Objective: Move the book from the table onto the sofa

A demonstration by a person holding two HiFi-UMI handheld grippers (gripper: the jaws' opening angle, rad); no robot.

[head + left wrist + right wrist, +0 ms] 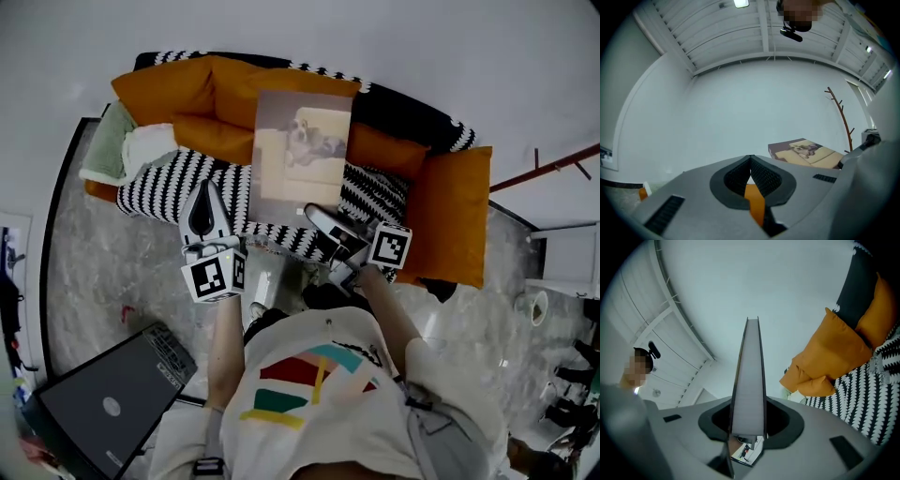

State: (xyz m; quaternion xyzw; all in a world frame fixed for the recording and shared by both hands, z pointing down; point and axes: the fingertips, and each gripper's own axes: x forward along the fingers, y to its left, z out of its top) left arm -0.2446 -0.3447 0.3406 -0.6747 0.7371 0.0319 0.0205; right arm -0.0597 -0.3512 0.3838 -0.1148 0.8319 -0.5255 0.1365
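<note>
The book (300,155), its cover a picture of a dog on a sofa, is held upright above the sofa's black-and-white seat (159,187). My right gripper (319,217) is shut on the book's lower edge. In the right gripper view the book (749,376) rises edge-on from between the pads of the right gripper (747,425). My left gripper (205,192) hangs just left of the book over the seat's front, shut and holding nothing. In the left gripper view its tips (750,159) meet, and the book (806,152) shows off to the right.
Orange cushions (202,94) line the sofa's back, and one (455,216) stands at its right end. A green-and-white blanket (122,150) lies on the left end. A dark laptop (103,403) sits at lower left. Shoes (572,384) stand on the floor at the right.
</note>
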